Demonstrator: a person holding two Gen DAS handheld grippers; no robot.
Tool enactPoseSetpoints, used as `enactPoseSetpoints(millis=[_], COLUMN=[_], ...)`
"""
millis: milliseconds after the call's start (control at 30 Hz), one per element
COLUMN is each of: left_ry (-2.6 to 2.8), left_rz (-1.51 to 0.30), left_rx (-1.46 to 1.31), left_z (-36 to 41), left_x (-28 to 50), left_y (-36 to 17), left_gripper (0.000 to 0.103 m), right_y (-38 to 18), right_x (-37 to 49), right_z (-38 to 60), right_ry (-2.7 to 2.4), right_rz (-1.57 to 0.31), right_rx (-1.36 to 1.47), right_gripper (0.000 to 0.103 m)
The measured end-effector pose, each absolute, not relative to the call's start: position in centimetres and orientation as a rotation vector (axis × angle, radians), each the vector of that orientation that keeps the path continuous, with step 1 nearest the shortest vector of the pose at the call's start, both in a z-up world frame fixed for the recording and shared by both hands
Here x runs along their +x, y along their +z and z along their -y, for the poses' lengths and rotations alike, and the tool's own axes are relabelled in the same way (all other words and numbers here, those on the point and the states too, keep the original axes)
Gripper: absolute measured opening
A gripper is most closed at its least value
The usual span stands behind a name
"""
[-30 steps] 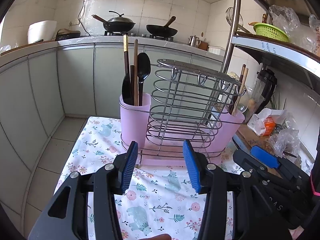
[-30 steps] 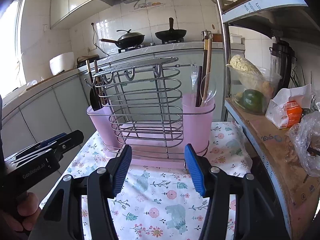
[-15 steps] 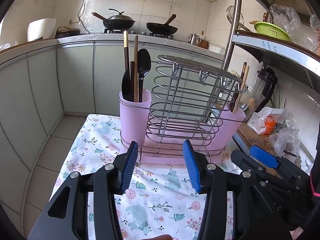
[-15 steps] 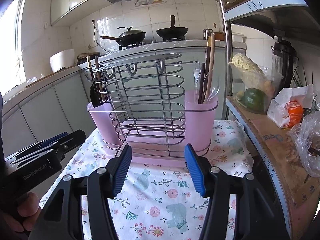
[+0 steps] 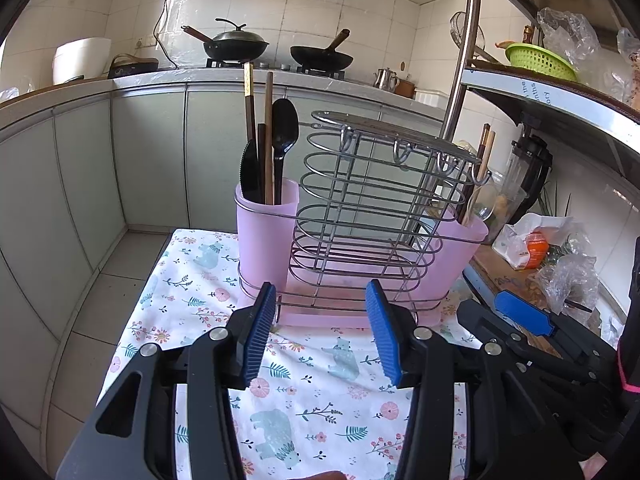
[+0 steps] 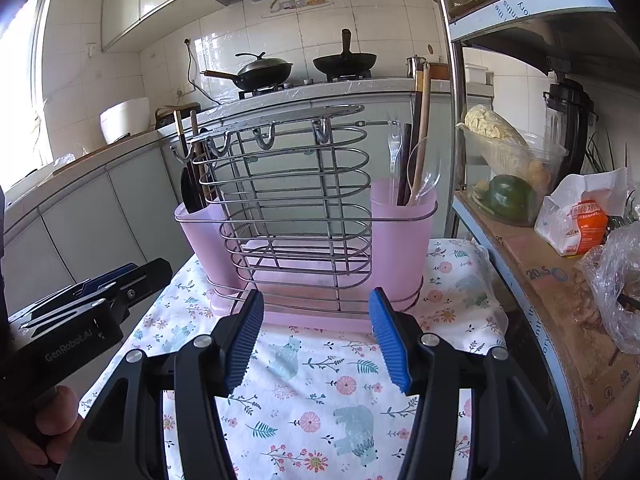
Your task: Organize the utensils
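Note:
A wire utensil rack (image 5: 372,208) with a pink tray stands on a floral cloth (image 5: 320,392). Its left pink cup (image 5: 266,240) holds a black spoon (image 5: 285,132), a black knife (image 5: 250,176) and chopsticks (image 5: 249,104). The right pink cup (image 6: 404,240) holds a clear fork (image 6: 394,152), a clear spoon (image 6: 428,176) and wooden chopsticks (image 6: 422,120). My left gripper (image 5: 322,336) hovers just before the rack's base, open, nothing between its blue pads. My right gripper (image 6: 316,340) hovers beside it, likewise open with nothing between its pads.
A shelf unit with a steel post (image 6: 456,120) stands at the right, carrying a vegetable bowl (image 6: 508,172), a blender (image 6: 568,128) and bags (image 6: 580,224). Behind is a kitchen counter (image 5: 160,80) with two woks. The floor drops off left of the cloth.

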State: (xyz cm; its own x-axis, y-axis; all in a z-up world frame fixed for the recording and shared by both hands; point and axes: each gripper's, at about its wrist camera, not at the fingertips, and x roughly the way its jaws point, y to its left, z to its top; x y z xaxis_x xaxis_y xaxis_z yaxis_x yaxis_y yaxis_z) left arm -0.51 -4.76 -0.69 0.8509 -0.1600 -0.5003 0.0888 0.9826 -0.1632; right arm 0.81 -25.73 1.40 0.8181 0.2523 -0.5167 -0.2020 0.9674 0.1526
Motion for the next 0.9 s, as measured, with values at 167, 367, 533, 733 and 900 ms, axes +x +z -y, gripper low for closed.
enactPoseSetpoints(millis=[167, 367, 533, 733, 900], left_ry=[-0.134, -0.134, -0.133, -0.142, -0.148], left_rz=[-0.537, -0.536, -0.537, -0.539, -0.542], left_rx=[-0.138, -0.137, -0.138, -0.135, -0.133], left_z=[4.82, 4.85, 4.89, 4.94, 4.81], left_x=[-0.59, -0.59, -0.59, -0.59, -0.51], left_y=[-0.7, -0.71, -0.73, -0.7, -0.79], left_gripper=[0.047, 0.047, 0.047, 0.047, 0.047], right_y=[1.33, 1.23, 0.98, 0.92, 0.92], right_x=[0.84, 0.87, 0.84, 0.85, 0.85], right_z=[25.72, 25.68, 25.69, 25.73, 25.73], right_ry=[0.242, 0.244, 0.245, 0.246, 0.246], right_rz=[-0.564, -0.566, -0.568, -0.57, -0.571], right_rx=[0.092, 0.091, 0.091, 0.092, 0.092], right_gripper=[0.054, 0.054, 0.054, 0.054, 0.054])
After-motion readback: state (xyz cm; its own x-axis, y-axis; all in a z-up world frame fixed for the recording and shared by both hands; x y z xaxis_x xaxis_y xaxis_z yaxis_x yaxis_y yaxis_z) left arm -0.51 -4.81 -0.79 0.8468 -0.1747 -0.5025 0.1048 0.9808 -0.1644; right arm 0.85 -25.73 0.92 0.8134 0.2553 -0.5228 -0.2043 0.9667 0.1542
